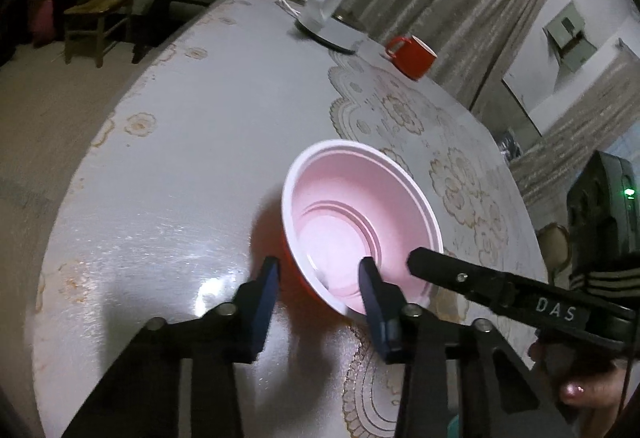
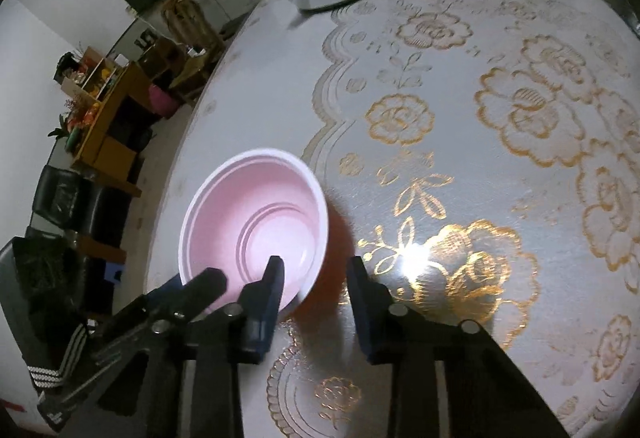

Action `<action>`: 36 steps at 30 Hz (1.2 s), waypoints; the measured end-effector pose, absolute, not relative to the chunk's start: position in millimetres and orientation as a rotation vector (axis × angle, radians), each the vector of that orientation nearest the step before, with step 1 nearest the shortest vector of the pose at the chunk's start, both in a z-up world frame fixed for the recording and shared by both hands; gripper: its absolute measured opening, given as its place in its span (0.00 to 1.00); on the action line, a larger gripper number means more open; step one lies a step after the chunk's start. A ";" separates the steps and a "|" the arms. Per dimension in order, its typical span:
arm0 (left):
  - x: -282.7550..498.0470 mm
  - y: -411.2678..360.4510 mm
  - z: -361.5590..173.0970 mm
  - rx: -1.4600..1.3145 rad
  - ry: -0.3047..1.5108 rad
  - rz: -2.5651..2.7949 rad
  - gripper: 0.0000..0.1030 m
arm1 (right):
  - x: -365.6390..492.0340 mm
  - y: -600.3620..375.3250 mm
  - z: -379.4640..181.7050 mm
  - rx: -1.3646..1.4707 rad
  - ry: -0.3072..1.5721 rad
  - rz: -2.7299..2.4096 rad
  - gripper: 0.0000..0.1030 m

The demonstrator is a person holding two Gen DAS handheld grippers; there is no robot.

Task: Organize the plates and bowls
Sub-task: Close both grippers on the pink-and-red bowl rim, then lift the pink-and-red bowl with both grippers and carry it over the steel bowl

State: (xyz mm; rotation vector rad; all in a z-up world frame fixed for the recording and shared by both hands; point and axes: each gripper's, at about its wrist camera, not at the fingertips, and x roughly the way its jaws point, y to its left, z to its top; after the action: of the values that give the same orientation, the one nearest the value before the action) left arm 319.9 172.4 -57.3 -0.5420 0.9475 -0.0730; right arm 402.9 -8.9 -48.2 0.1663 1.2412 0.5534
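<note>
The bowl (image 1: 360, 222) sits on the counter (image 1: 180, 158), near its edge, red outside and pale pink inside, empty and upright so far as the blur allows. It is the only piece of the task's crockery in sight; no plate and no second bowl shows.

Both tools have it at once. The left gripper (image 1: 320, 266) straddles the near wall, one pad against the red outside and the other down inside the pink. The right gripper (image 2: 314, 266) does the same a little further round the rim, inner pad in the bowl and outer pad against the red flank. Both sets of jaws look clenched on that wall, not standing free of it. A thin, sloping wall gives little to pinch, so two grips side by side probably serve to keep the bowl level when it comes up (one alone might let it swing).

A red mug (image 1: 412, 56) and a white kettle (image 1: 332, 6) stand well apart at the far side, out of the way.

My reading is that the lift has not yet begun.
</note>
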 end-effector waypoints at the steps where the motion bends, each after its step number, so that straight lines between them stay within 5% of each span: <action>1: 320.4 171.4 -59.1 -0.539 0.950 -0.078 0.34 | 402.5 -8.7 -50.3 0.167 1.246 0.553 0.30; 12: 312.0 153.6 -52.0 -0.478 0.917 -0.108 0.24 | 386.1 -13.7 -48.1 0.072 1.196 0.542 0.13; 36: 249.0 76.2 -8.9 -0.400 0.828 -0.248 0.24 | 312.2 -99.6 -5.1 0.100 1.132 0.493 0.13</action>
State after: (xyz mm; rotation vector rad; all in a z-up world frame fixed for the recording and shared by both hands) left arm 249.0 76.2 -8.9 -0.3996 0.8277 -0.2485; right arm 312.2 -99.6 -5.1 0.0996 1.1324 0.4933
